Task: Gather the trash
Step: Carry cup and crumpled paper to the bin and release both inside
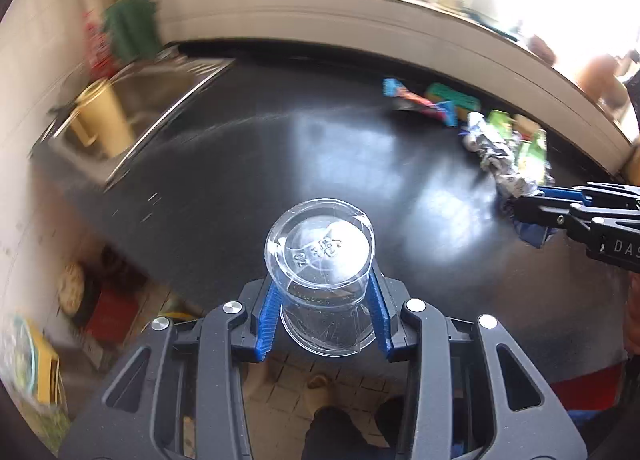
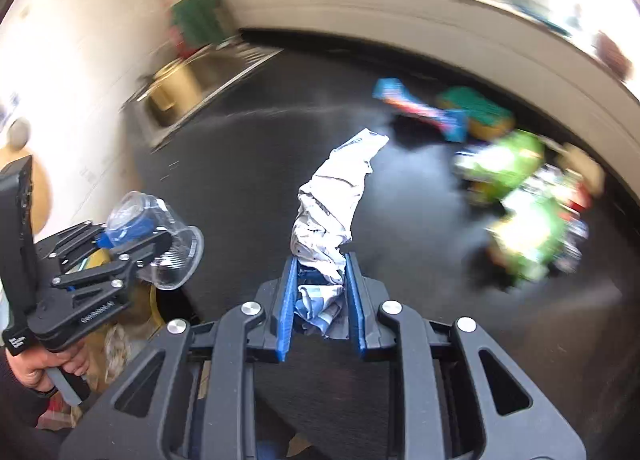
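- Above the dark countertop [image 1: 224, 163], the left gripper [image 1: 322, 312] has its blue pads pressed on both sides of a clear plastic cup [image 1: 320, 260], whose base points away from the camera.
- The cup is empty; raised marks show on its base in the left wrist view only.
- The right gripper [image 2: 322, 292] stands narrow, clamped on a crumpled white-and-blue wrapper [image 2: 332, 203] that sticks out past the fingertips over the countertop [image 2: 248, 179].
- The right wrist view shows the left gripper [image 2: 140, 248] from the side with the cup [image 2: 160, 236] lying tilted between its fingers, and a hand [image 2: 36, 372] on its handle.
- The left wrist view shows the right gripper [image 1: 528, 207] coming in from the right edge, with the wrapper [image 1: 500, 163] at its tip.
- Far across the countertop from the grippers lies a blurred cluster of trash: a blue and orange packet [image 2: 420, 107], a green sponge [image 2: 476, 107] and green wrappers [image 2: 516, 187].
- At the countertop's left end sits a steel sink [image 1: 160, 99] with a yellow mug [image 1: 104, 119] in it.
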`<state>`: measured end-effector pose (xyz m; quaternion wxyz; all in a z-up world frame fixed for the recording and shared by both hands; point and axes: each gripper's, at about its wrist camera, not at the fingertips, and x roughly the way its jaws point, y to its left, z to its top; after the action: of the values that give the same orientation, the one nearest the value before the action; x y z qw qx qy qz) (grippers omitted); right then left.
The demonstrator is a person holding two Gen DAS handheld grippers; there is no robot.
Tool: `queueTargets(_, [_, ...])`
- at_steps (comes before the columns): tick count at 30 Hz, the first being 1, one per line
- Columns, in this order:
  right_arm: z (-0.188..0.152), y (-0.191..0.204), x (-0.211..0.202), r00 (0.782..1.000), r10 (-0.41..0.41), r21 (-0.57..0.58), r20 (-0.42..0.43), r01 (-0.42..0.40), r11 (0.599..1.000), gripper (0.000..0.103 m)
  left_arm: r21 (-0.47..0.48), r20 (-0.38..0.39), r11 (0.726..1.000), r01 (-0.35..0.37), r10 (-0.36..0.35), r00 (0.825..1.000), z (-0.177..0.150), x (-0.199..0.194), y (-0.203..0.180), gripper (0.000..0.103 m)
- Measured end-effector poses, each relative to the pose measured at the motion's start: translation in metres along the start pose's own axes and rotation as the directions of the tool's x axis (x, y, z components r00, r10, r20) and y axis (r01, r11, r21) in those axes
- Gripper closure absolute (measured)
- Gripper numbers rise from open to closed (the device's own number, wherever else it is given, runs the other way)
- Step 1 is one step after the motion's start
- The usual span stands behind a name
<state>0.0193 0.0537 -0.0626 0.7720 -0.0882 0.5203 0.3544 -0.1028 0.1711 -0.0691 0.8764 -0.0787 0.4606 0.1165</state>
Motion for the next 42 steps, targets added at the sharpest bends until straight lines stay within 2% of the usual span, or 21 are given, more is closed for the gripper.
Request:
queueTargets(4, [0.008, 0.079, 0.044, 0.986, 0.128, -0.162, -0.102, -0.144, 0.976, 0.079, -0.122, -0.03, 0.989, -0.08, 0.077, 0.997, -0.039, -0.012, 0.056, 0.065])
queueTargets(8, [0.004, 0.153, 0.085, 0.954, 0.202, -0.282, -0.223, -0.261, 0.923, 0.079, -0.233, -0.077, 0.961, -0.147, 0.132, 0.988, -0.08, -0.017, 0.109, 0.065])
queueTargets(14, [0.001, 0.232, 0.141, 0.903, 0.24, -0.344, -0.357, -0.366, 0.864, 0.079, -0.405, -0.131, 0.898, -0.173, 0.131, 0.983, -0.133, -0.013, 0.186, 0.065])
queueTargets(18, [0.001, 0.265, 0.18, 0.877, 0.244, -0.325, -0.414, -0.393, 0.86, 0.079, -0.476, -0.131, 0.864, -0.164, 0.115, 0.985, -0.16, 0.001, 0.231, 0.064])
queueTargets(21, [0.007, 0.278, 0.207, 0.867, 0.233, -0.313, -0.44, -0.392, 0.865, 0.079, -0.513, -0.156, 0.843, -0.16, 0.091, 0.983, -0.174, 0.017, 0.254, 0.064])
queueTargets(26, [0.009, 0.292, 0.239, 0.867, 0.194, -0.329, -0.458, -0.369, 0.869, 0.079, -0.504, -0.191, 0.844, -0.183, 0.098, 0.977, -0.187, 0.036, 0.265, 0.064])
queueTargets(36, [0.018, 0.307, 0.262, 0.868, 0.162, -0.337, -0.47, -0.346, 0.876, 0.079, -0.496, -0.222, 0.845, -0.201, 0.1, 0.97, -0.196, 0.057, 0.282, 0.062])
queueTargets(38, [0.019, 0.312, 0.266, 0.871, 0.144, -0.351, -0.47, -0.334, 0.875, 0.078, -0.495, -0.218, 0.847, -0.193, 0.094, 0.971, -0.196, 0.06, 0.283, 0.055])
queueTargets(40, [0.018, 0.319, 0.272, 0.866, 0.122, -0.358, -0.484, -0.324, 0.876, 0.07, -0.493, -0.221, 0.845, -0.208, 0.11, 0.969, -0.197, 0.063, 0.286, 0.033])
queueTargets(42, [0.019, 0.319, 0.271, 0.87, 0.119, -0.363, -0.479, -0.319, 0.875, 0.054, -0.495, -0.221, 0.839, -0.225, 0.129, 0.967, -0.198, 0.064, 0.287, 0.027])
